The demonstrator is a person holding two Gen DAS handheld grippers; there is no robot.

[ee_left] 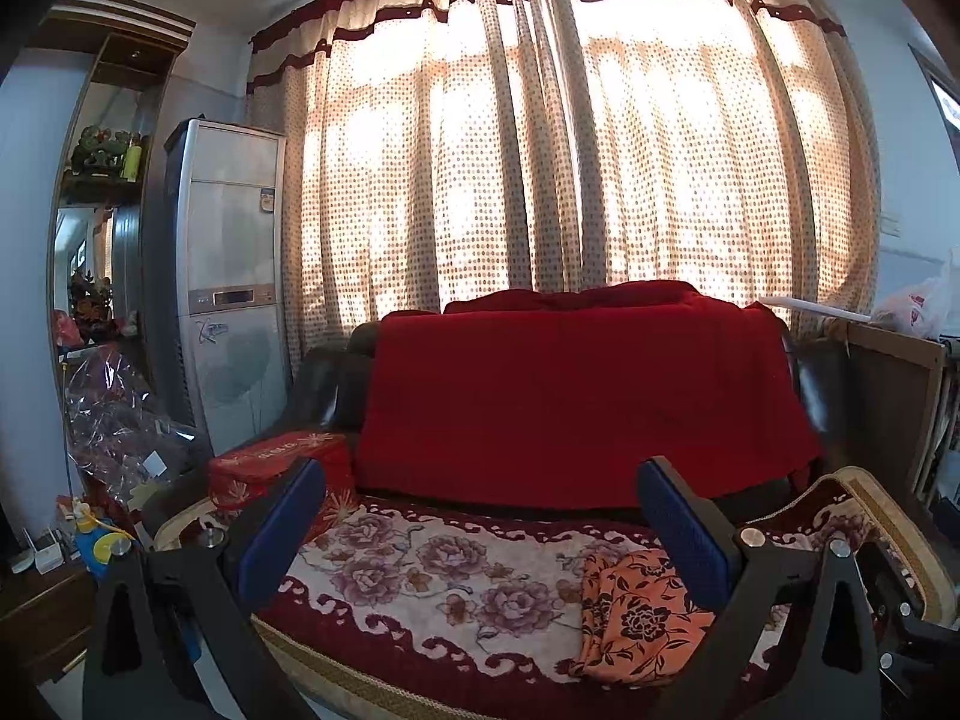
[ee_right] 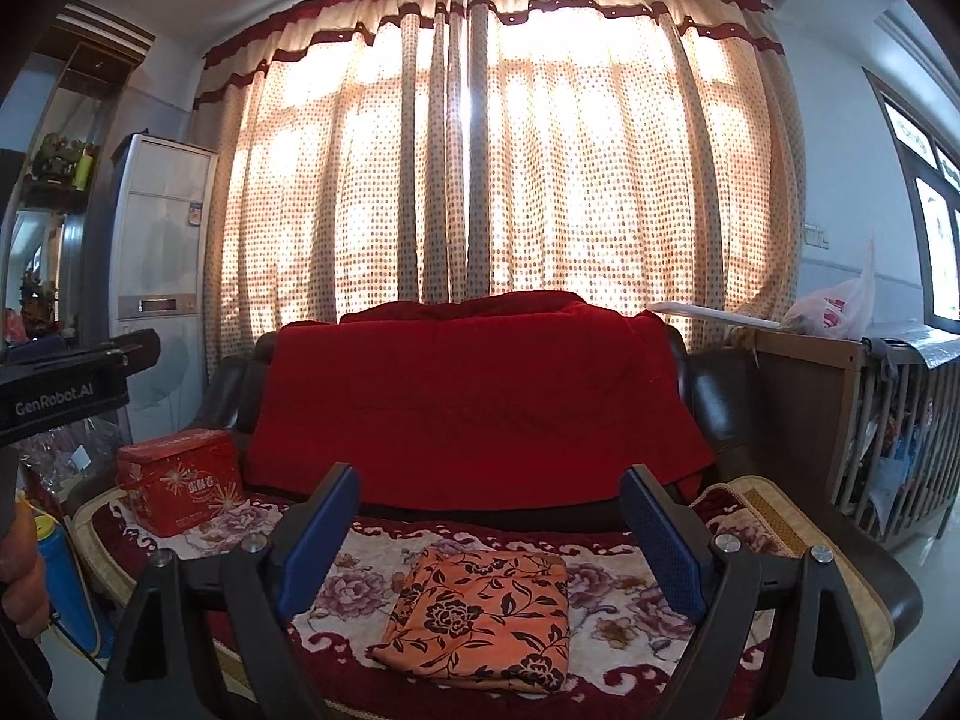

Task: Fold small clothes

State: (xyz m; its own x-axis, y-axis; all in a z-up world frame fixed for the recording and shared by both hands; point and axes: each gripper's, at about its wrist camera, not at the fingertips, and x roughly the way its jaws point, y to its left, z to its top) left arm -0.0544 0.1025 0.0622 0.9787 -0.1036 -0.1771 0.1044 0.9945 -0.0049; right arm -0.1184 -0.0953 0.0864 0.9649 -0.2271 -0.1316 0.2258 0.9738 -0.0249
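Note:
An orange garment with a black flower print [ee_right: 480, 618] lies folded into a flat rectangle on the sofa seat's floral cover [ee_right: 360, 588]. It also shows in the left wrist view [ee_left: 636, 618], at the right of the seat. My right gripper [ee_right: 489, 534] is open and empty, held above and in front of the garment, apart from it. My left gripper [ee_left: 486, 528] is open and empty, to the left of the garment over the seat. Its body shows at the left edge of the right wrist view [ee_right: 66, 384].
A red blanket [ee_right: 474, 396] drapes the dark sofa's backrest. A red gift box [ee_right: 180, 480] stands on the seat's left end. A white floor air conditioner [ee_left: 234, 300] and a shelf stand at the left, a wooden crib [ee_right: 870, 420] at the right. Curtains hang behind.

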